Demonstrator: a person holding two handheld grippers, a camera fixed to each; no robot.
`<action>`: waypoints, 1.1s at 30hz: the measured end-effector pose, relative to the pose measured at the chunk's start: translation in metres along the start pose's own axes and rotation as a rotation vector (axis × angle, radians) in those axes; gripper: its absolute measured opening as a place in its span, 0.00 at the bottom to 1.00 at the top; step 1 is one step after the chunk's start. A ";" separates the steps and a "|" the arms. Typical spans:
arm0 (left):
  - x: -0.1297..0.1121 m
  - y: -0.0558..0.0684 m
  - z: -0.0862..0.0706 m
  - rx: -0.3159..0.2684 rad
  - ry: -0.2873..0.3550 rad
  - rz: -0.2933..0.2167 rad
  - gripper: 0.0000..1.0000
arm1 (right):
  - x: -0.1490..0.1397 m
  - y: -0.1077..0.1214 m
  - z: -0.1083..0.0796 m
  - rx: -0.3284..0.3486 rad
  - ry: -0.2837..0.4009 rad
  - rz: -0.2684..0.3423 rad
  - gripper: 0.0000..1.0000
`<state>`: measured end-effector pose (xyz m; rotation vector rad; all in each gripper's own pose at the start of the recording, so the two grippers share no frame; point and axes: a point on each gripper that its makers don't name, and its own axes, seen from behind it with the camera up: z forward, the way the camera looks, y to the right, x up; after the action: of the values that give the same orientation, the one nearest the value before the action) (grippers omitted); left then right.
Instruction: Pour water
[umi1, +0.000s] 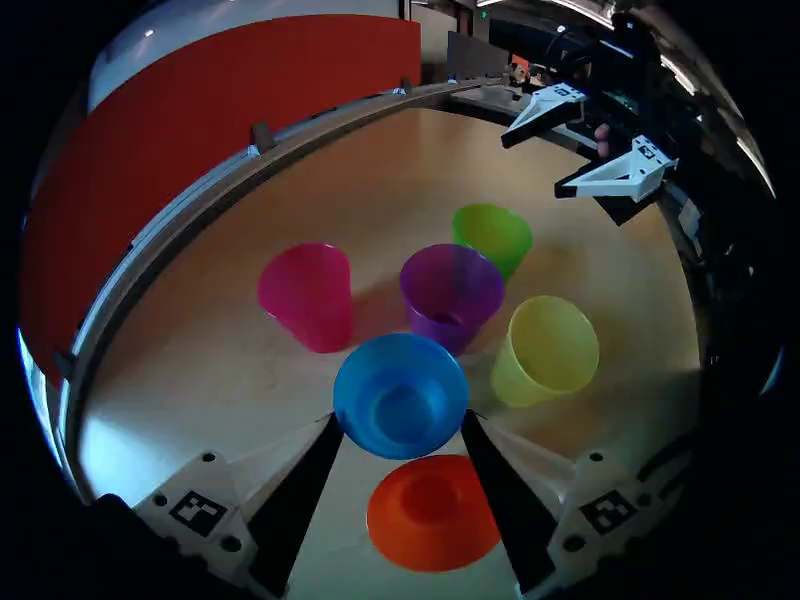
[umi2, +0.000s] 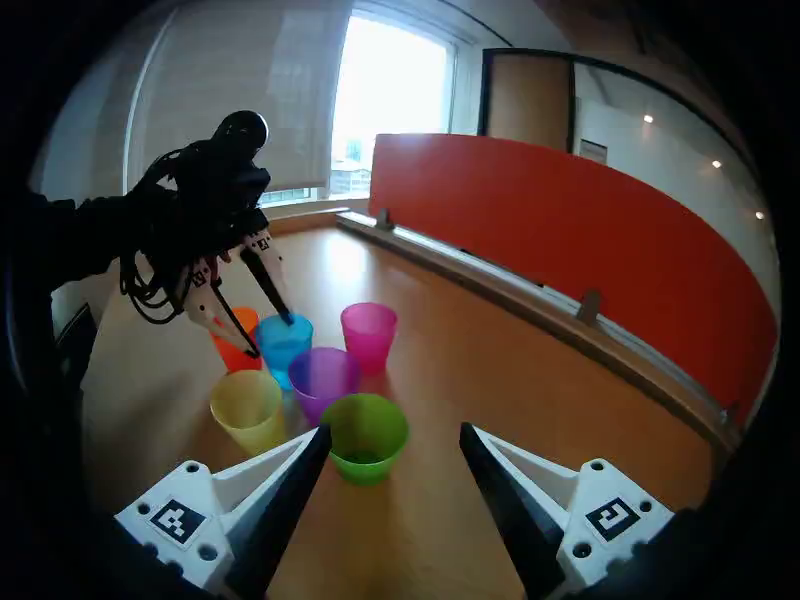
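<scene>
1. The left gripper (umi1: 400, 418) reaches down to the translucent blue plastic cup (umi1: 400, 395). Its jaws stand wide on either side of the cup and look to touch its sides. I cannot tell whether they press on it yet. My guess is this cup is the one chosen for pouring, so it is taken across its width to tip cleanly.

2. The blue cup stands on the pale wooden bench (umi1: 400, 170) near the middle of a tight cluster of cups. In the left gripper view, these lie around it:
   - a translucent orange plastic cup (umi1: 432, 510) just beside it at 6 o'clock
   - a translucent pink plastic cup (umi1: 308, 295) at 10 o'clock
   - a translucent purple plastic cup (umi1: 452, 292) at 1 o'clock
   - a translucent yellow plastic cup (umi1: 545, 350) at 2 o'clock, leaning on its side
   - a translucent green plastic cup (umi1: 492, 235) farther off, beyond the purple one

3. I cannot make out water in any cup, so which one will receive it is unclear.

4. The right gripper (umi2: 392, 430) hangs with its jaws apart and nothing between them, and the green cup lies just ahead of them. In the left gripper view it sits high at 1 o'clock, well apart from the cups. It is probably waiting its turn, clear of the pour.

5. With the cups crowded so closely, lifting the blue one could knock its neighbours.

6. A long red partition panel (umi1: 200, 130) runs along the far edge of the bench.
</scene>
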<state>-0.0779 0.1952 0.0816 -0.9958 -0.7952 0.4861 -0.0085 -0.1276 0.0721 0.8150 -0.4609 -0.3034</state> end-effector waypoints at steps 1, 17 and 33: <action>0.000 0.000 0.001 -0.001 0.000 0.000 0.86 | 0.000 0.000 0.000 0.000 0.000 0.000 1.00; 0.001 0.000 0.012 -0.004 0.006 -0.005 0.87 | -0.003 0.000 0.005 0.003 -0.005 0.005 1.00; 0.004 0.000 0.019 -0.005 0.002 -0.002 0.87 | -0.007 0.003 0.006 -0.001 -0.006 0.011 1.00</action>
<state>-0.0903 0.2086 0.0895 -1.0003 -0.7961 0.4820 -0.0170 -0.1261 0.0760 0.8107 -0.4706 -0.2961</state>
